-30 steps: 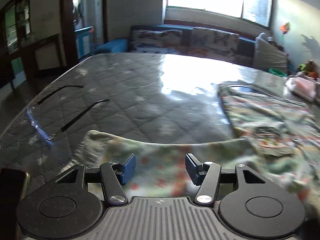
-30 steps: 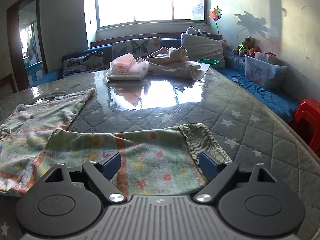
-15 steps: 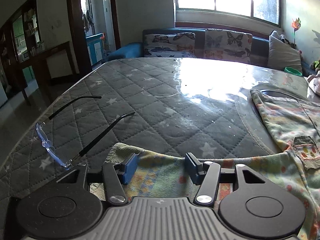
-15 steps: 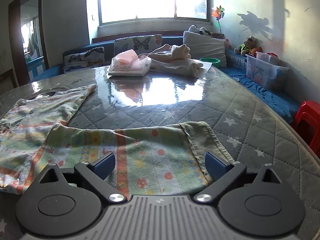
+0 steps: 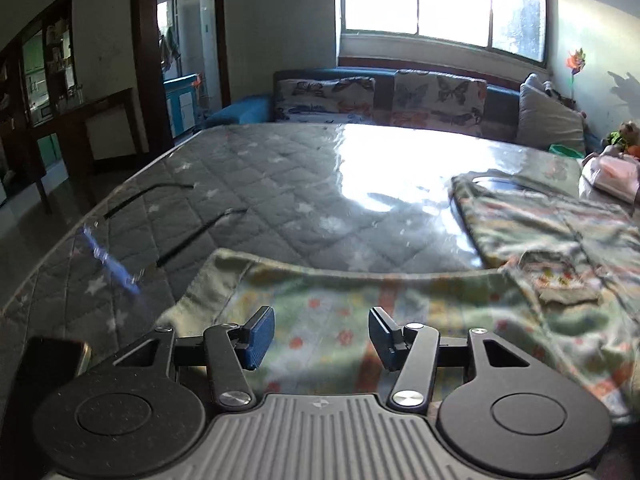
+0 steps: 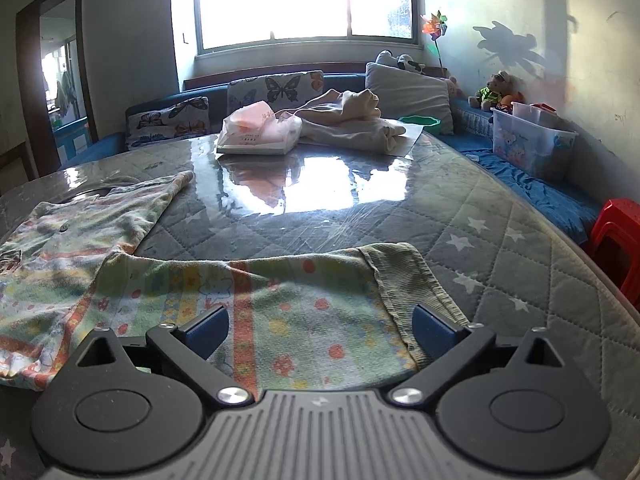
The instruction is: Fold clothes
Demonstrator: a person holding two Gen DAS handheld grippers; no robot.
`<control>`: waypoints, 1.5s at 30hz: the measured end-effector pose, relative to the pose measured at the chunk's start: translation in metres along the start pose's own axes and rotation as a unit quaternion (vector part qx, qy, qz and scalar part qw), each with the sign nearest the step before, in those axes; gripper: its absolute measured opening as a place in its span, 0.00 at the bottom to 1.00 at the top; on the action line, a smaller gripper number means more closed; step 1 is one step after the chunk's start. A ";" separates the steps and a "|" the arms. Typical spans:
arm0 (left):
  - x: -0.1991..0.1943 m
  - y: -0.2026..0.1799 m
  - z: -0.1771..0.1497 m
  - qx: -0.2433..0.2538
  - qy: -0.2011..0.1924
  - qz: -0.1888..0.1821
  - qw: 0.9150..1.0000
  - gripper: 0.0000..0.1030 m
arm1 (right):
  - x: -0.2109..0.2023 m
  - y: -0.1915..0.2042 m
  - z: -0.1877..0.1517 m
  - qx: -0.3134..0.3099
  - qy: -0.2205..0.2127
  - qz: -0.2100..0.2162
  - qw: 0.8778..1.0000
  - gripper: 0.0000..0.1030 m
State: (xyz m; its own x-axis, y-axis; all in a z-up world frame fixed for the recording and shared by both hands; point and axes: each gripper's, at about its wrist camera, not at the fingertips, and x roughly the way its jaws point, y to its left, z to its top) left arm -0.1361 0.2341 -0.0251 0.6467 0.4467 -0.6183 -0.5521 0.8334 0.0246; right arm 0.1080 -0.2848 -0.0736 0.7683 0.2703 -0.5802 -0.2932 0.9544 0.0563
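Observation:
A pale green patterned child's garment (image 5: pixel 400 304) lies spread on the quilted table under clear plastic. In the left wrist view its left sleeve with a ribbed cuff (image 5: pixel 208 284) stretches toward me, and my left gripper (image 5: pixel 322 336) hovers open over that sleeve with nothing between its blue pads. In the right wrist view the other sleeve (image 6: pixel 304 312) and its ribbed cuff (image 6: pixel 408 280) lie under my right gripper (image 6: pixel 320 330), which is wide open and empty. The garment's body (image 6: pixel 76 232) spreads to the left.
A pair of glasses (image 5: pixel 132 240) lies at the table's left edge, and a dark phone (image 5: pixel 52 364) sits near my left gripper. At the far side are a bagged pink item (image 6: pixel 260 128) and cream clothes (image 6: pixel 352 120). Red stools (image 6: pixel 616 240) stand to the right.
The left wrist view has swung back and lifted a little, so more of the sleeve shows. The right gripper has opened a bit wider over the other sleeve. The garment has not moved.

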 end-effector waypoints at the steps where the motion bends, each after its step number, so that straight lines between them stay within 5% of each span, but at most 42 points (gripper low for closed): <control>1: 0.003 0.004 -0.002 -0.004 0.004 0.005 1.000 0.54 | 0.000 0.000 0.000 0.001 0.000 0.000 1.000 0.97; 23: -0.001 0.064 -0.002 -0.072 -0.004 0.034 0.997 0.52 | -0.001 -0.002 0.000 0.008 -0.002 0.002 1.000 0.98; 29: -0.013 0.056 0.004 -0.067 -0.028 0.019 0.997 0.52 | 0.000 -0.001 0.000 0.006 -0.001 0.000 1.000 0.98; 33: 0.001 0.060 0.000 -0.066 0.002 0.025 0.998 0.52 | 0.000 -0.002 0.000 0.008 -0.001 0.001 1.000 0.98; 39: -0.007 0.050 0.007 -0.061 -0.006 0.013 0.998 0.56 | 0.000 -0.003 0.000 0.010 -0.002 0.003 1.000 0.99; 45: -0.020 0.007 0.028 -0.036 -0.021 -0.035 0.999 0.66 | -0.002 -0.006 -0.001 0.021 -0.006 0.001 1.000 0.99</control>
State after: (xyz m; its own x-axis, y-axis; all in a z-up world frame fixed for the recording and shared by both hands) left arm -0.1381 0.2406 0.0094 0.7054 0.4034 -0.5829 -0.5404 0.8382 -0.0739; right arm 0.1079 -0.2906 -0.0733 0.7744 0.2731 -0.5707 -0.2704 0.9584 0.0917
